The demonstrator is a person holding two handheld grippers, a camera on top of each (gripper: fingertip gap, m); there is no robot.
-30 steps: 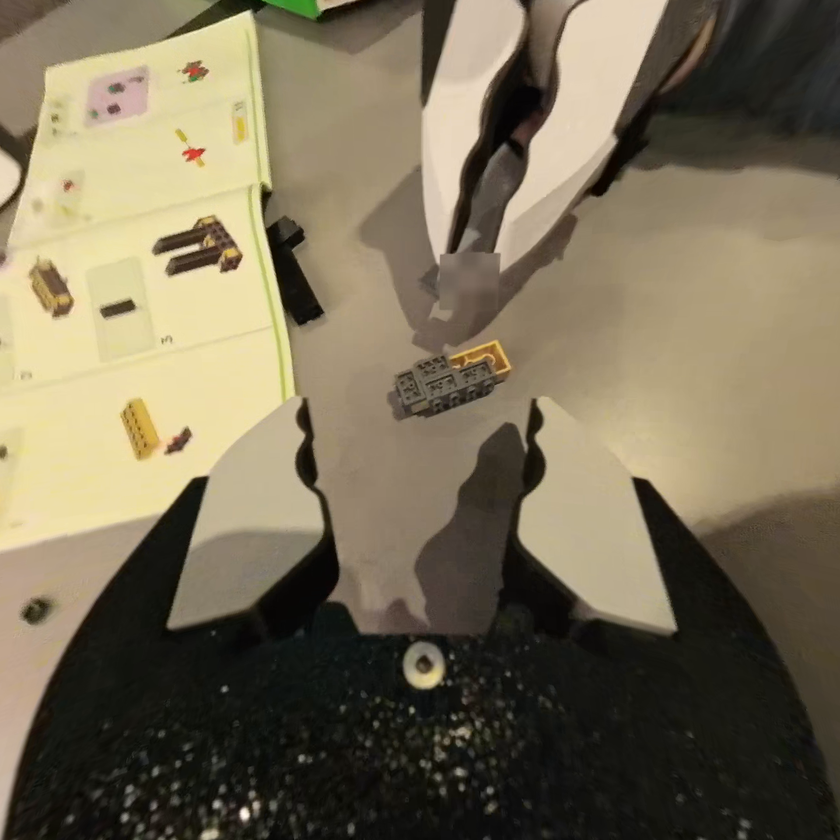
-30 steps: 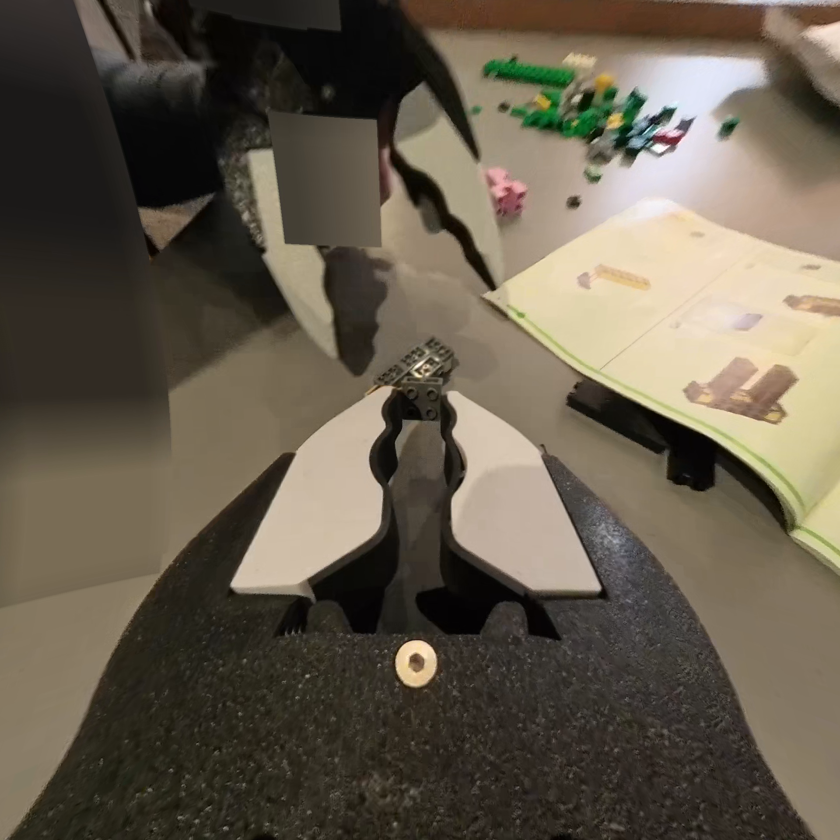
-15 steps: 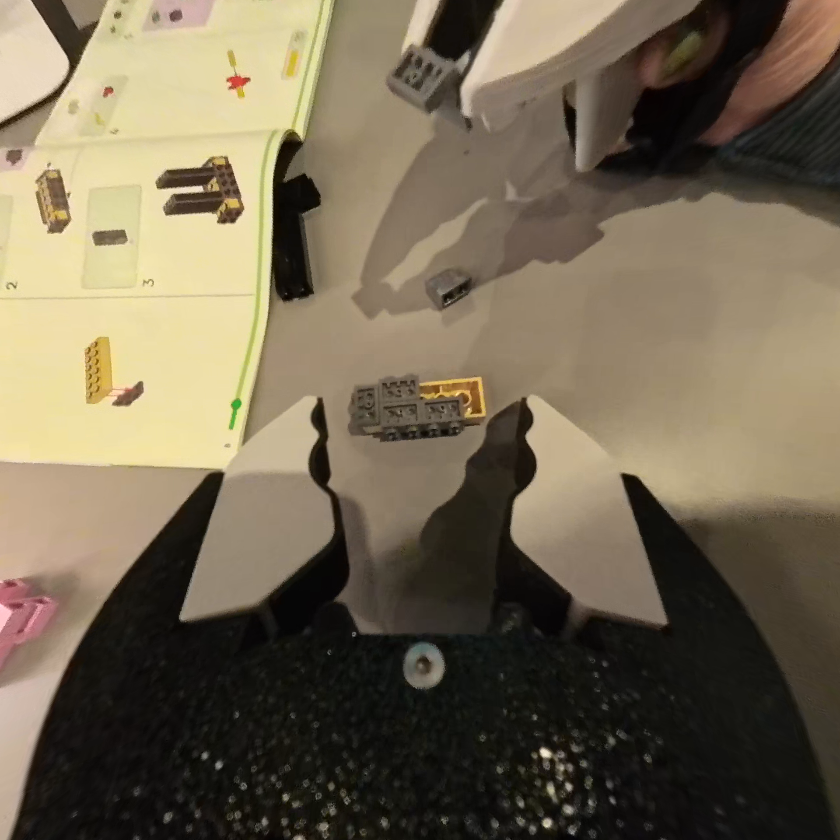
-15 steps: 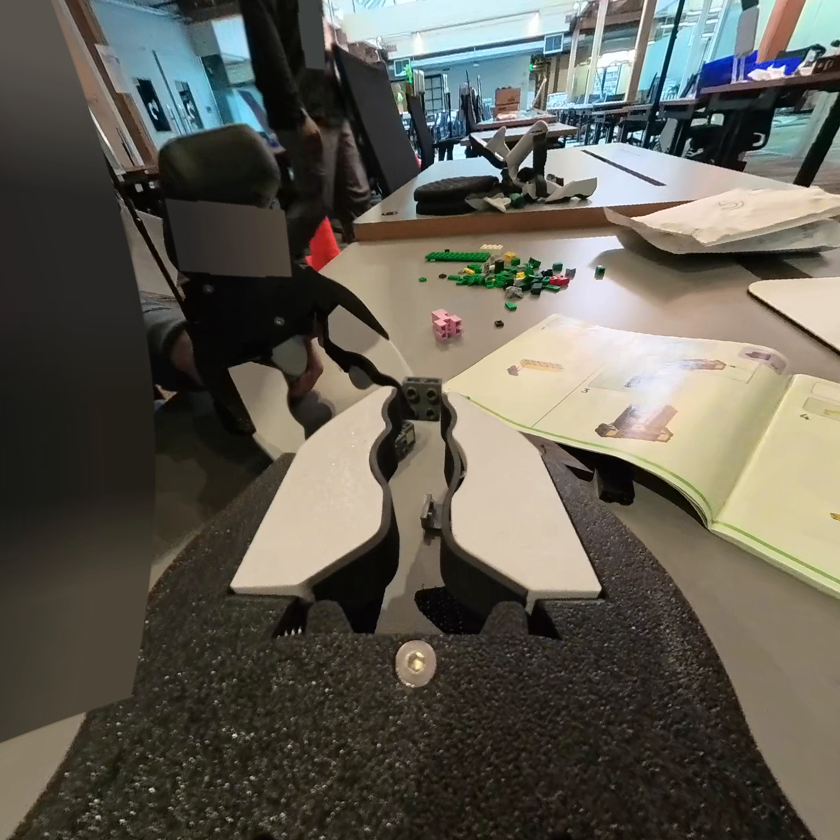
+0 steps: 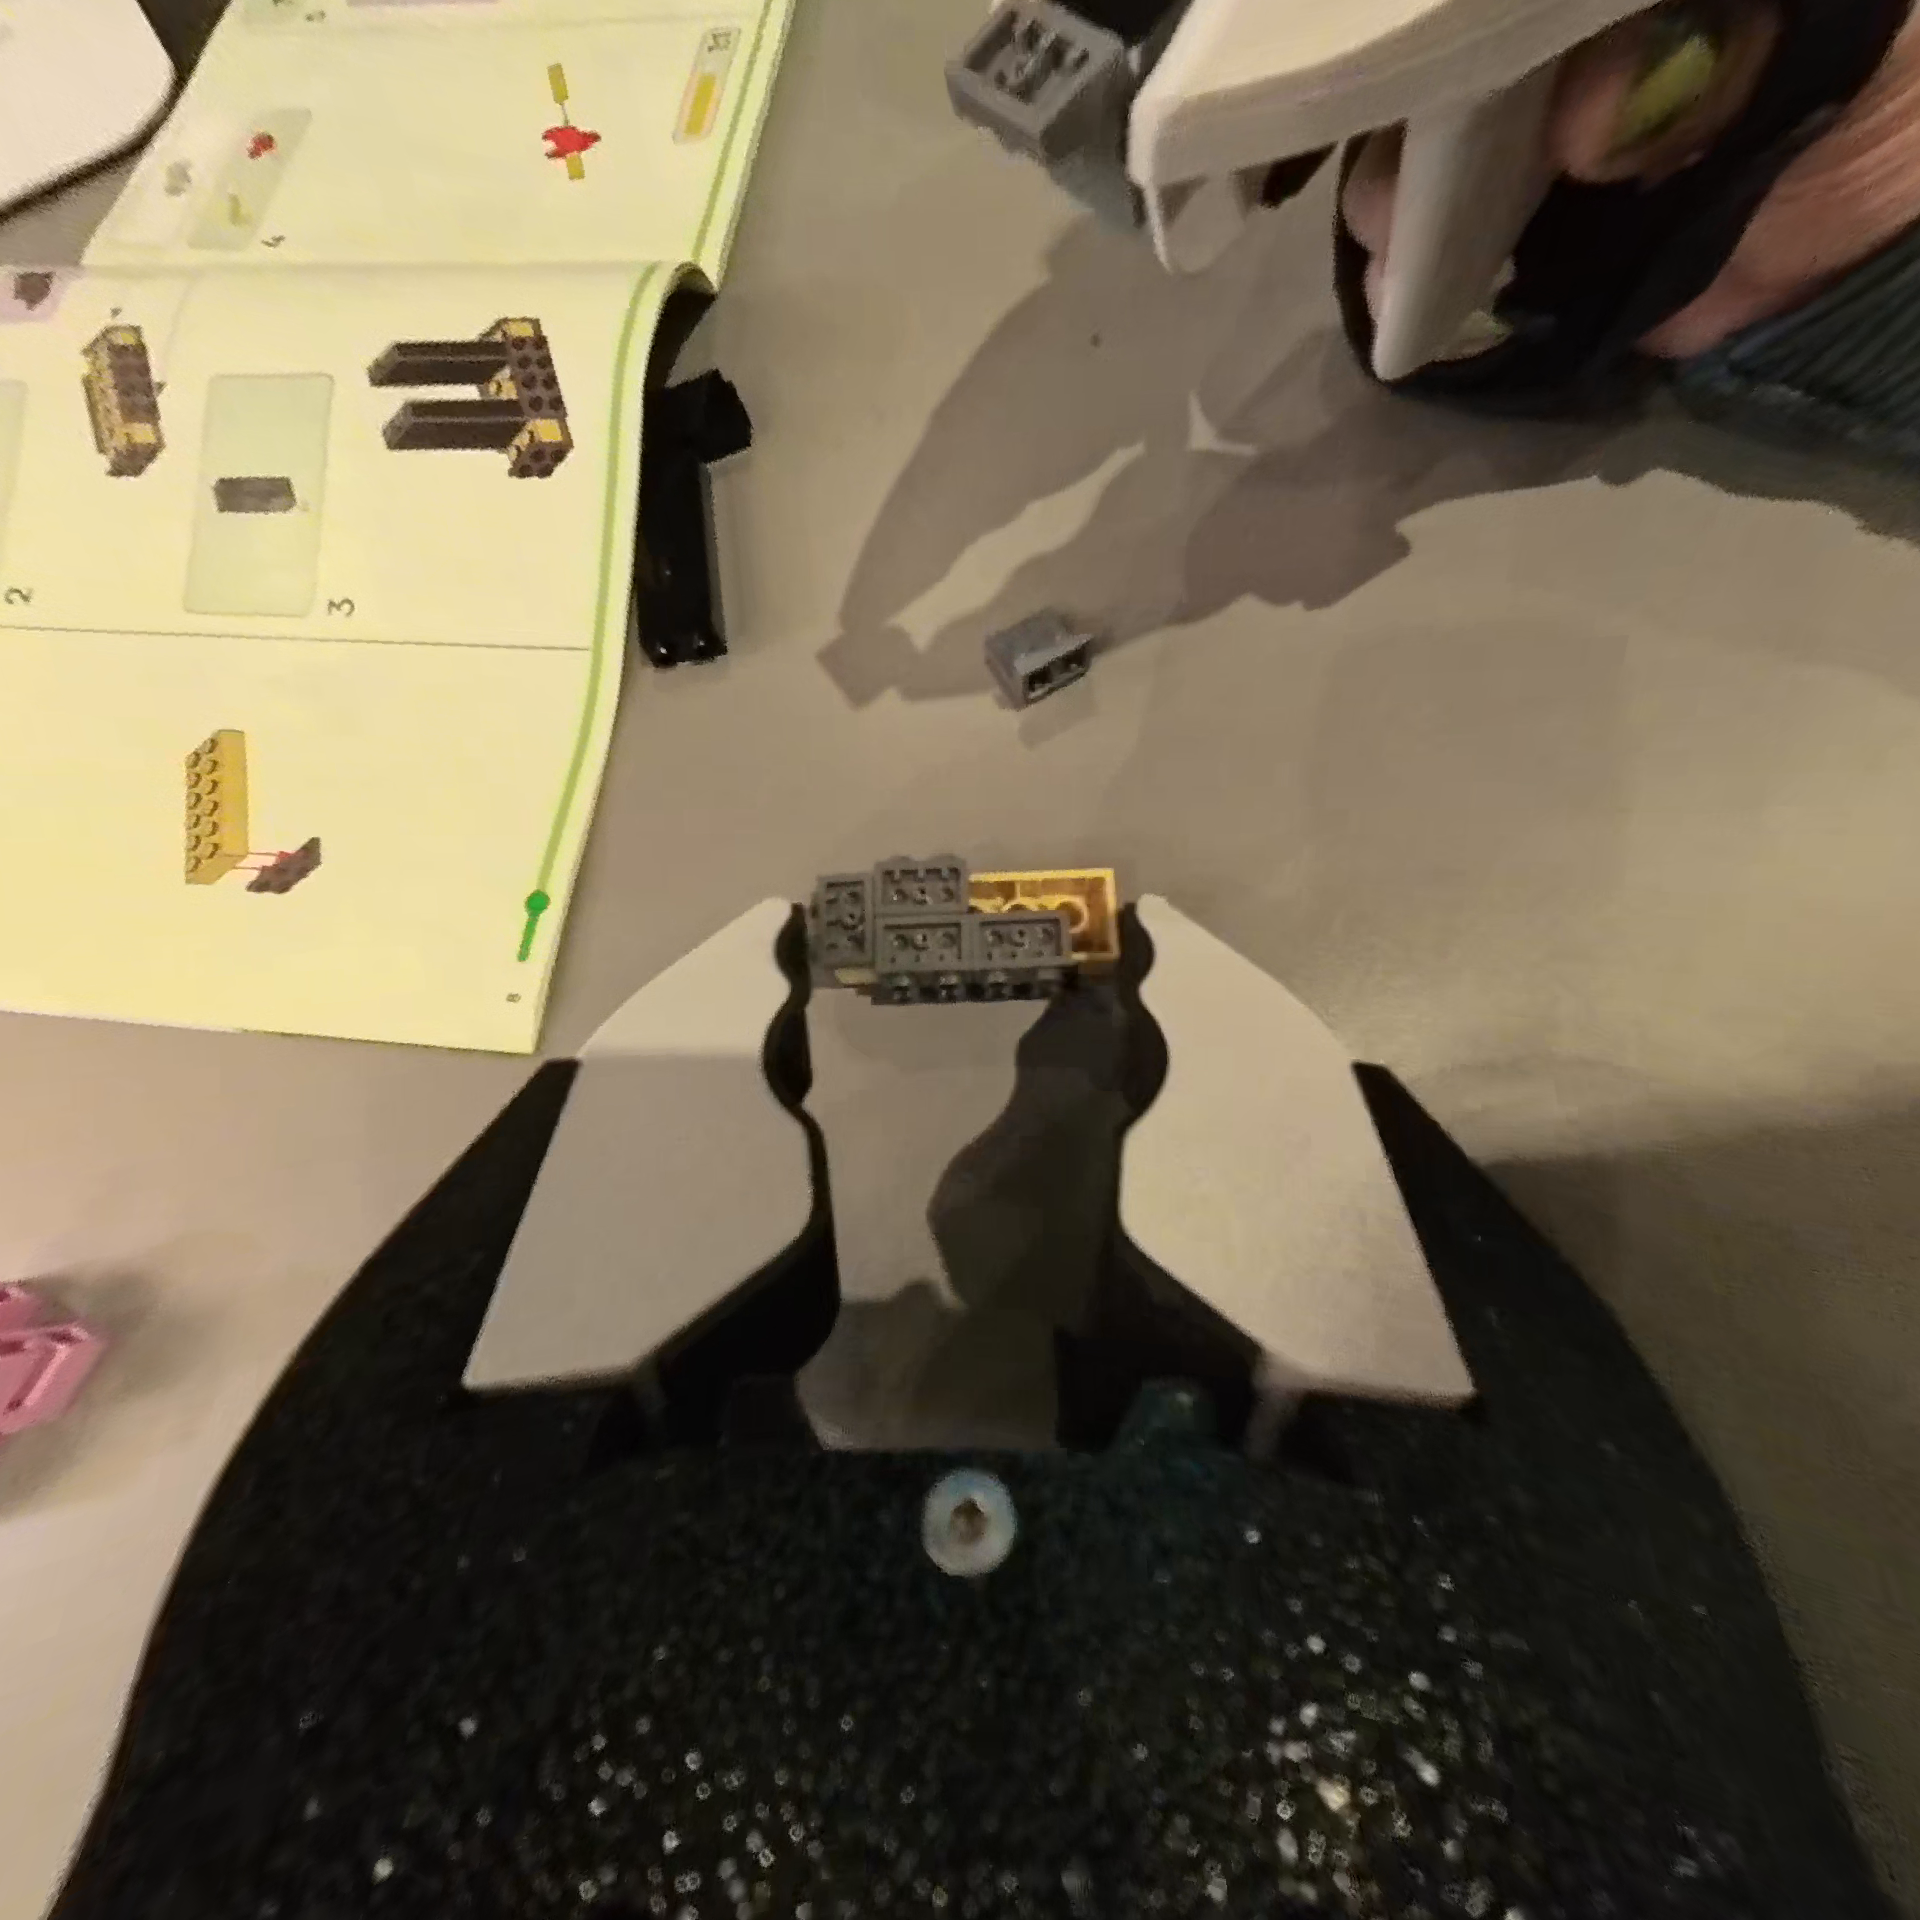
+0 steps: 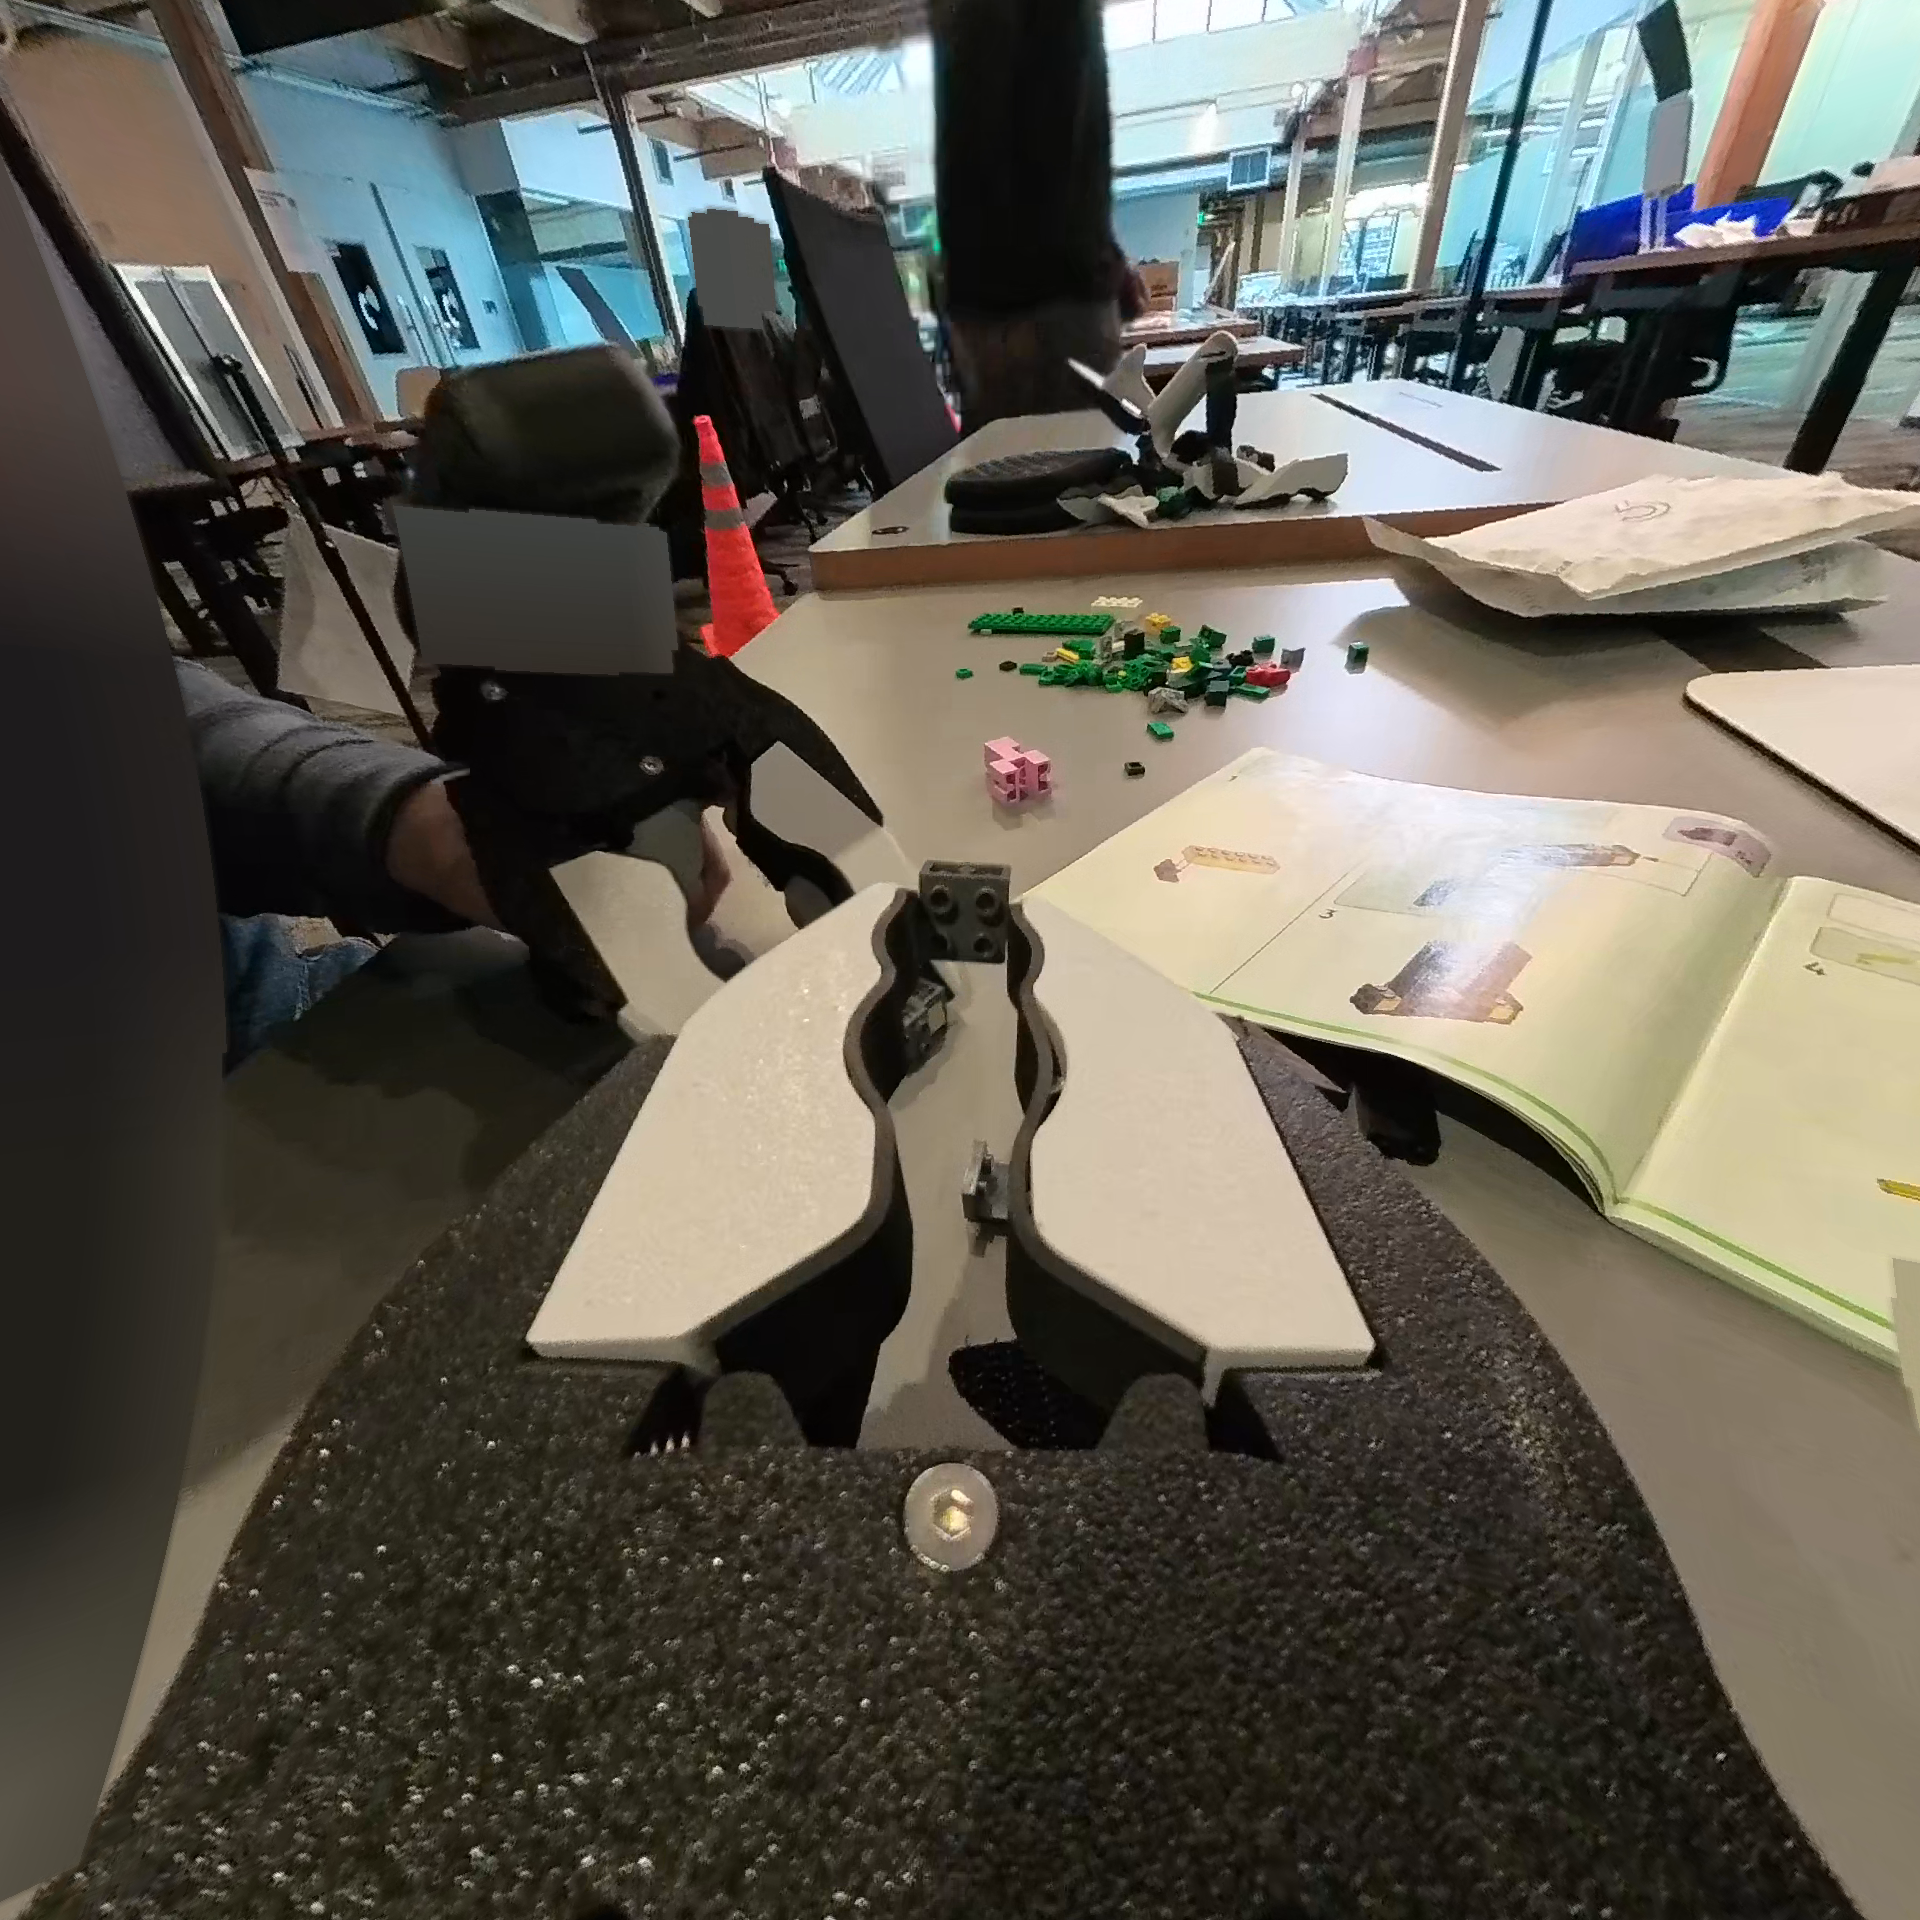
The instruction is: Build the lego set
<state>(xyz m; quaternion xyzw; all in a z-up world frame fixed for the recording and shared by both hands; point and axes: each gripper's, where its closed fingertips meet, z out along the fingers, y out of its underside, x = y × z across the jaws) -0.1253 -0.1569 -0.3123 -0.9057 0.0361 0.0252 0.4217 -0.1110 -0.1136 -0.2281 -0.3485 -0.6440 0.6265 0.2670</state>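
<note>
On a grey table (image 5: 1455, 831), the spread left gripper (image 5: 961, 914) has closed in around the grey-and-tan block assembly (image 5: 961, 930), ready to grip, while the right gripper (image 6: 961, 920), lifted clear, pinches a grey brick (image 6: 964, 911).

Open-plan office or workshop hall: rows of long desks (image 6: 1714, 249), office chairs (image 6: 1558, 358), glass partitions (image 6: 1351, 197), orange traffic cone (image 6: 727, 551).

Step nos. on instruction booklet (image 5: 312, 520) only.

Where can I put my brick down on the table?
Bare table lies right of the grey-and-yellow build and the loose grey brick. Crowded: the instruction booklet with the black piece at its edge, and the green brick pile.
</note>
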